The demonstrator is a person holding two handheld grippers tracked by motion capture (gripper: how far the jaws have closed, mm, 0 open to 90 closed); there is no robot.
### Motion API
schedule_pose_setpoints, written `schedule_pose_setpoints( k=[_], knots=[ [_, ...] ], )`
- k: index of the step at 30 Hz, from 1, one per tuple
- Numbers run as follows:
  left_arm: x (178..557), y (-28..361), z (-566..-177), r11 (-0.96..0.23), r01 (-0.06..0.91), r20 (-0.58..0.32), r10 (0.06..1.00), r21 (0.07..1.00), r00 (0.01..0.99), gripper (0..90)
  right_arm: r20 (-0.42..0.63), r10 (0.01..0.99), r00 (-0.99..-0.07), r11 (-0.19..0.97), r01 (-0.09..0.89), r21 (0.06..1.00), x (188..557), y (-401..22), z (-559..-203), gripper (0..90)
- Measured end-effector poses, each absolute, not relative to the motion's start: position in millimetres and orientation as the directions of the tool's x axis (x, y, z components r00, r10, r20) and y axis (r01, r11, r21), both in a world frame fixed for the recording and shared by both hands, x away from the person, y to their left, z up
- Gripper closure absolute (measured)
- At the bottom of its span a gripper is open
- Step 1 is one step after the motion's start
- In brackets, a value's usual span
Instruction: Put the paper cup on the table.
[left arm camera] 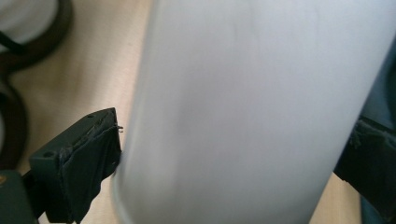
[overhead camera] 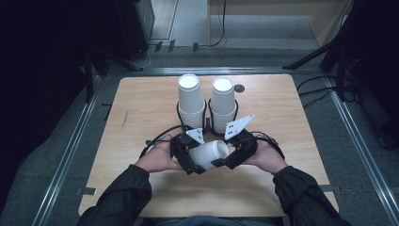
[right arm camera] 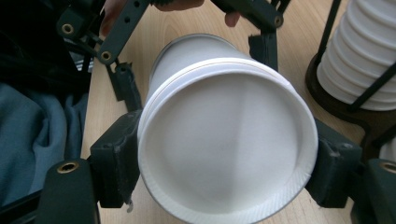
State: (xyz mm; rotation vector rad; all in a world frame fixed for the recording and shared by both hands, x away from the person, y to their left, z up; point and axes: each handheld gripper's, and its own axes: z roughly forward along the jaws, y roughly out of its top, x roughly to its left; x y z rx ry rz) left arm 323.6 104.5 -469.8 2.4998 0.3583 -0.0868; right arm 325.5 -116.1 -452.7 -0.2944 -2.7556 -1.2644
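Fingers [right arm camera: 116, 163] of the right gripper [overhead camera: 234, 153] clasp the white paper cup [overhead camera: 208, 153] at its base end; the left gripper [overhead camera: 187, 155] grips its body, with the right-hand finger cut off in the left gripper view. The cup lies sideways above the table [overhead camera: 141, 108], at 6 o'clock from two cup stacks [overhead camera: 190, 101] in a rack partly hidden behind the grippers.

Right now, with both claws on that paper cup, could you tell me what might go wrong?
1. The cup lies sideways between the left claw and the right claw; squeezing could crush its thin wall.
2. The right claw grips near the cup's base, so it could slip off the taper.
3. The stacks stand close behind; a jerk could knock them over.
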Motion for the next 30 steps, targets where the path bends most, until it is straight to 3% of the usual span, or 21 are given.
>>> schedule_pose_setpoints(
  k=[7,20,30],
  knots=[
    [325.0,118.4,-465.4,-0.73,0.272,-0.144,0.234,0.628,0.961,0.0,0.165,0.181,-0.97,0.609,0.242,0.755,326.6,-129.7,-448.8,24.2],
    [325.2,136.5,-459.8,-0.629,0.348,-0.18,0.317,0.696,0.931,0.0,0.185,0.247,-0.951,0.526,0.292,0.798,325.6,-154.4,-438.5,24.1],
    [325.8,135.1,-457.7,-0.534,0.35,-0.201,0.318,0.77,0.927,0.0,0.17,0.247,-0.954,0.446,0.268,0.854,322.3,-160.7,-425.6,24.2]
  ],
)
